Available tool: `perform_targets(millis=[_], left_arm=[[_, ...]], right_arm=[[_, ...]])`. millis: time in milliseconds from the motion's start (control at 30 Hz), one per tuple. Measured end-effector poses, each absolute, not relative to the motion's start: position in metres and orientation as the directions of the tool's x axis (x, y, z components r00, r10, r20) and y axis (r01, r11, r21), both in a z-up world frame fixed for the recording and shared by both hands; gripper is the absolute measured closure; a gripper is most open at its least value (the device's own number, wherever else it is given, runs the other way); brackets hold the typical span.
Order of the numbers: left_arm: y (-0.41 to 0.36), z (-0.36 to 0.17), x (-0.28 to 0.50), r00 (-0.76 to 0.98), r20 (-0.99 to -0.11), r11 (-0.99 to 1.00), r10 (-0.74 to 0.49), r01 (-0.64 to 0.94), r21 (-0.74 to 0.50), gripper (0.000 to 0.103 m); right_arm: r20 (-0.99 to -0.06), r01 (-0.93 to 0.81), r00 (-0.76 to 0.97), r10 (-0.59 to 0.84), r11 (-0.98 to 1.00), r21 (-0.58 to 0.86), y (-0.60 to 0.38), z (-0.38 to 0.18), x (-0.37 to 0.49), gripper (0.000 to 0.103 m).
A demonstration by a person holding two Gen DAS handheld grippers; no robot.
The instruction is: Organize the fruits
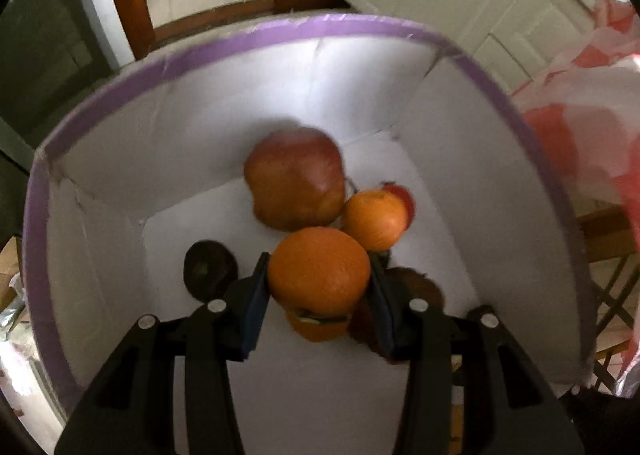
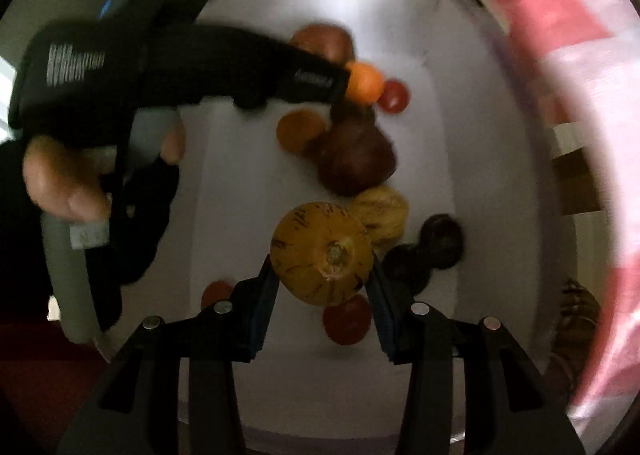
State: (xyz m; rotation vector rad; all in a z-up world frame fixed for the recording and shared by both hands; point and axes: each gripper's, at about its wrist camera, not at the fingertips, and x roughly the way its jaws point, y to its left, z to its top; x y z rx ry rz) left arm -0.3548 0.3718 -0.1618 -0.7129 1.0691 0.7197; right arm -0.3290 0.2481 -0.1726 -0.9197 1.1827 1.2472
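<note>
Left tool [image 1: 319, 281]: clamped on a round orange citrus fruit with a pebbled skin [image 1: 319, 269], blue pads pressed to both its sides, held above the floor of the box.
Right tool [image 2: 325, 280]: clamped on a round yellow-brown fruit with dark streaks and a dried stem scar [image 2: 322, 253], stem end facing the camera, held over the box.
Box: white foam-board box with a purple taped rim [image 1: 256, 40], open on top, both tools reaching into it.
Already inside, left view: a big red-and-yellow apple [image 1: 295, 179] by the back wall, a smaller orange [image 1: 374, 218] touching it, a small red fruit [image 1: 404, 197] just behind that orange, a dark round fruit [image 1: 209, 269] on the left.
Inside, right view: a dark red apple [image 2: 356, 160], a second yellow fruit [image 2: 385, 217], two dark fruits [image 2: 426, 249], a red fruit [image 2: 347, 320] under the held one.
Person's left hand [image 2: 66, 175]: wrapped around the left tool's grey handle.
Outside the box: a red-and-white plastic bag [image 1: 592, 103] to the right.
</note>
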Motion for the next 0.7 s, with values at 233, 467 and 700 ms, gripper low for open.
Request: perform_targets(millis=[233,467,700], left_arm=[[0.37,-0.157,-0.349,0.268,-0.936,0.598,0.23,-0.797,-0.082,0.042],[0.368,-0.142,-0.346,0.233,-0.917,0.572,0.325,-0.82,-0.006,0.019],[0.377,-0.121,-0.349,0.243,-0.891,0.549,0.384,-0.836,0.009,0.008]], right_arm=[[-0.983,-0.985,-0.051,0.175,0.152,0.078,0.244,-0.179,-0.324,0.057],[-0.968,-0.99,0.022,0.25,0.142,0.015,0.232,-0.157,-0.328,0.032],[-0.927,-0.982,0.116,0.355,0.179,-0.055,0.228,-0.128,-0.321,0.017]])
